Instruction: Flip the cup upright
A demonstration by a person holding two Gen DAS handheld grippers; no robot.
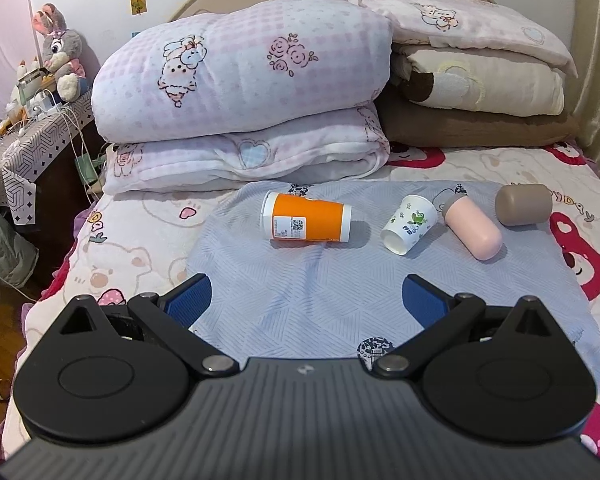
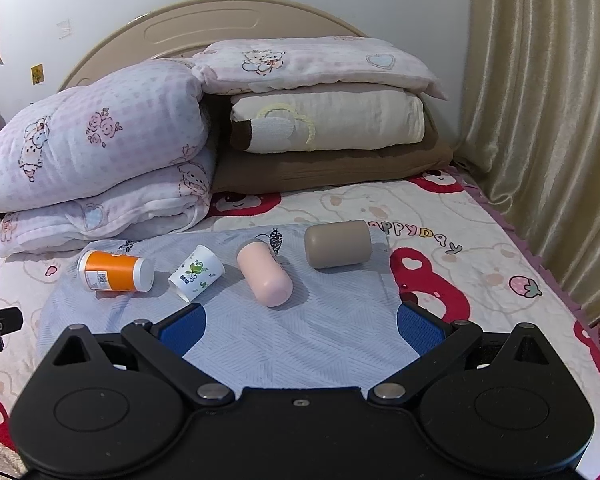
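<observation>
Soft, even indoor light — sharp centre, fisheye-bent, vignetted edges.

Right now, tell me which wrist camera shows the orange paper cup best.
The left wrist view. There the orange paper cup lies on its side near the centre, large, with its printed label readable as a code patch. The right wrist view shows the same cup smaller, off toward the left edge, still whole and on its side.

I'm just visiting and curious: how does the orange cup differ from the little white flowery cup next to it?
The orange cup looks bigger and taller; the white floral cup is shorter. The orange cup has a plain orange band with a printed label, the white one green and blue plant prints. The orange cup lies crosswise, while the white cup's mouth points toward the camera. Both lie tipped over on the blue cloth, untouched.
</observation>
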